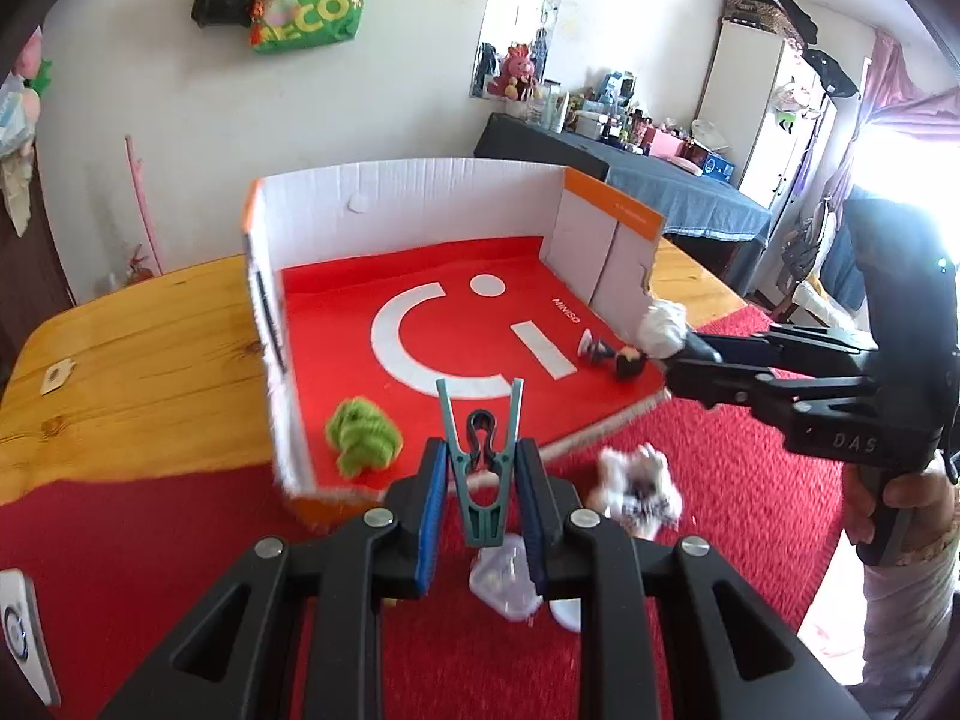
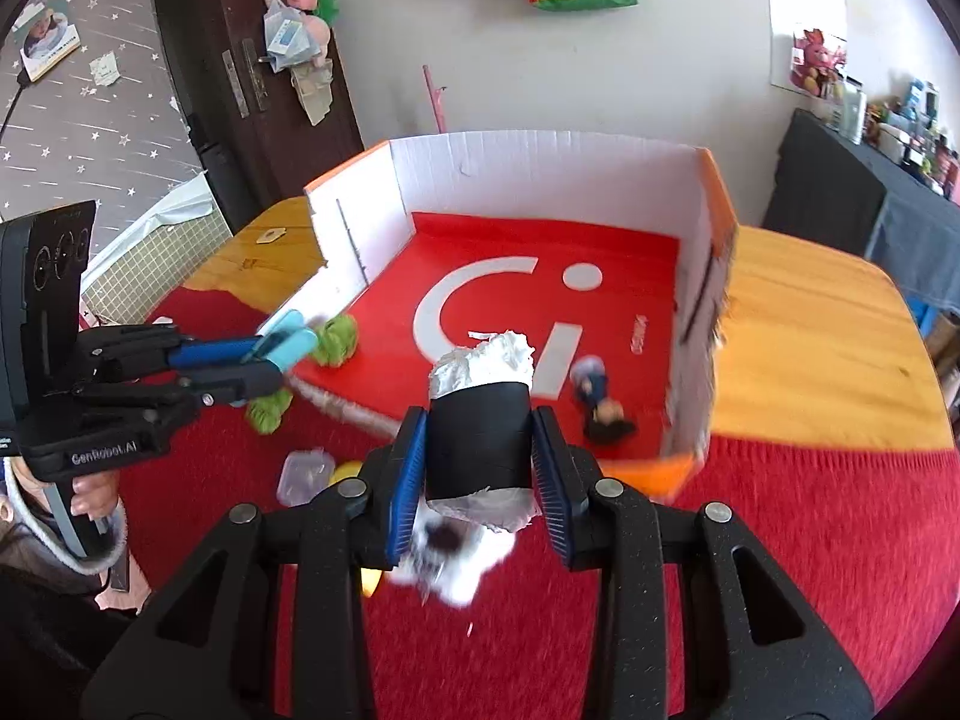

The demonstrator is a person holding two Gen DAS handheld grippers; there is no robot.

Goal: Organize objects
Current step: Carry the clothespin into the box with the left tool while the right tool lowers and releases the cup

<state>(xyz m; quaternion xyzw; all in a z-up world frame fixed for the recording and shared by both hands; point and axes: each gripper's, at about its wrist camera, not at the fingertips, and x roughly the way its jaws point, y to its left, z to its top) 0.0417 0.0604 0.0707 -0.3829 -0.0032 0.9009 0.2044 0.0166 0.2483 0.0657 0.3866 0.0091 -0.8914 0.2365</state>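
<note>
With the left gripper [image 1: 480,468] grasping a teal clothespin [image 1: 480,450] and the right gripper [image 2: 480,468] clenched on a black-wrapped roll [image 2: 480,432], both seem mid-carry toward the open box [image 2: 540,162]; next, release inside it.

The box [image 1: 420,192] has matt white corrugated cardboard walls. The table [image 1: 138,348] is glossy varnished wood under a rough red woven cloth [image 1: 720,480]. The teal peg [image 1: 480,468] looks like smooth plastic.
</note>
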